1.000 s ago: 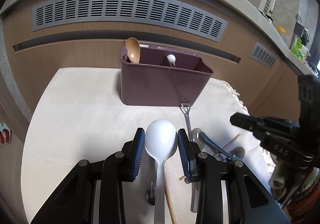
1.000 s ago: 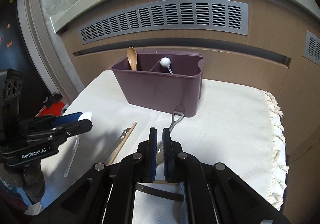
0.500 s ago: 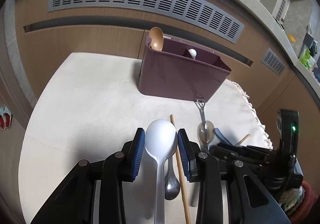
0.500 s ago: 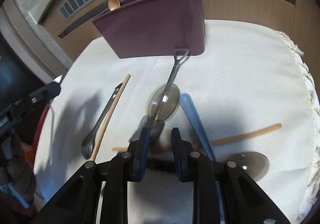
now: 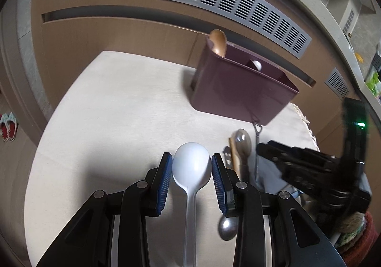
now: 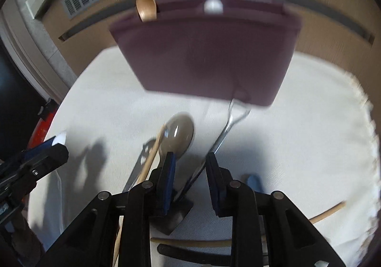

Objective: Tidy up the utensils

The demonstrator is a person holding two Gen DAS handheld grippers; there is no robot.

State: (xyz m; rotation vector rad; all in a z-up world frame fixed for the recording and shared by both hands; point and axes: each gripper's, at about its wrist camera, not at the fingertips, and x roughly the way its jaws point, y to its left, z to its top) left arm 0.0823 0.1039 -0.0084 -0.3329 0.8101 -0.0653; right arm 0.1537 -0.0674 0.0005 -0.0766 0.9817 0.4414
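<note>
Our left gripper (image 5: 192, 167) has its blue pads (image 5: 164, 181) clamped on the bowl of a white plastic spoon (image 5: 192, 164), whose handle runs back between the black fingers toward the camera. Our right gripper (image 6: 189, 173) is spreading its jaws just above the cloth; a slim metal utensil handle (image 6: 223, 131) and the foot of a translucent brown spoon (image 6: 177, 134) lie in the gap, but the pads press on neither.

Just left of that brown spoon lie a wooden chopstick (image 6: 152, 155) and a flat metal piece with cut-outs (image 6: 140, 162). A blue handle (image 6: 253, 182) shows right of the right gripper, another wooden stick (image 6: 328, 212) sits further out to the right, and a third (image 6: 190, 242) lies crosswise under the fingers beside a dark flat utensil (image 6: 171, 215). From the left wrist view we also see a small metal spoon bowl (image 5: 228, 229) beside the right-hand finger.

All of this rests on a cream cloth (image 5: 114, 109) with a fringed edge. At its far side stands the maroon caddy (image 5: 238, 93), holding a wooden spoon (image 5: 218, 42) in its left end and a white round-tipped utensil (image 5: 257, 65) in a middle compartment. Behind it runs a wood-toned panel with a grey vent grille (image 5: 190, 0).

We can read no writing on either gripper; the right wrist view is blurred.
</note>
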